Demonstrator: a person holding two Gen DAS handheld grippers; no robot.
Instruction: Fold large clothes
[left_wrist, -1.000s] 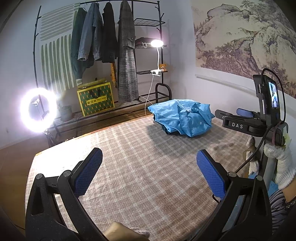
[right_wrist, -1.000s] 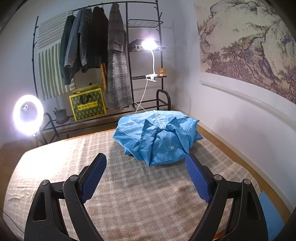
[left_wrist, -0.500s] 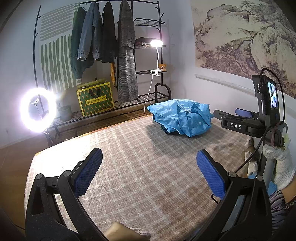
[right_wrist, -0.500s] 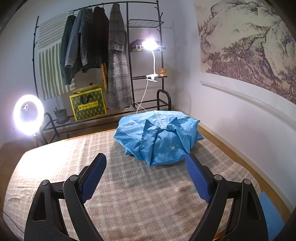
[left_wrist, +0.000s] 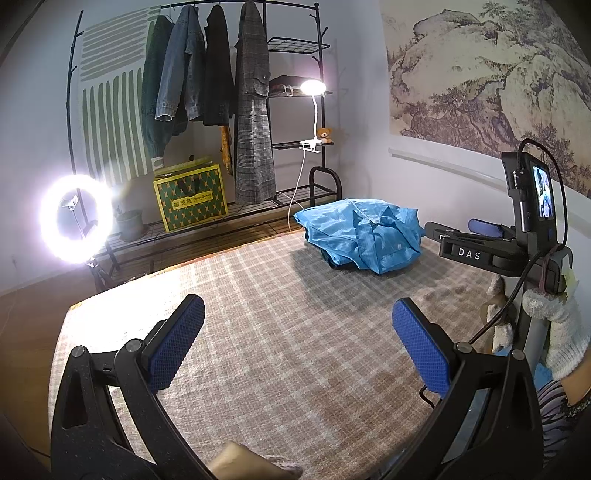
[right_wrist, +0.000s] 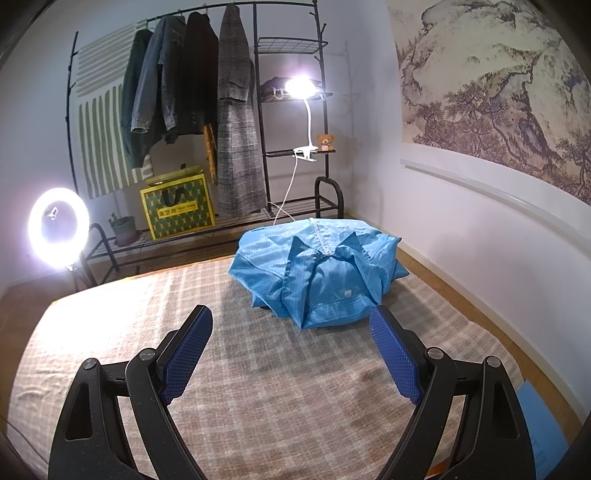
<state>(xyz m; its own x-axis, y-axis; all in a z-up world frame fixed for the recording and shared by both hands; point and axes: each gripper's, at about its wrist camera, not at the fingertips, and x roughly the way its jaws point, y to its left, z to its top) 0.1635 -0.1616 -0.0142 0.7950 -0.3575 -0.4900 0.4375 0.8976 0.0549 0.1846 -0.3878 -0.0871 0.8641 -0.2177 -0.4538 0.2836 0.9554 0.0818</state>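
Observation:
A light blue zip-up garment lies bunched in a heap at the far end of the plaid-covered table, collar and white zipper facing up. In the left wrist view the same heap sits far ahead and to the right. My right gripper is open, its blue pads just short of the heap's near edge, nothing between them. My left gripper is open over bare cloth, well back from the garment. The right gripper's body with its small screen shows at the right, held by a gloved hand.
A black clothes rack with hanging coats stands behind the table, with a green-yellow box and a clip lamp. A bright ring light stands at the left. The wall runs close along the right side. A blue sheet lies at the lower right.
The left wrist view has shifted slightly; the heap appears a little nearer and further left. The right gripper's view is nearly the same. Both grippers stay open.

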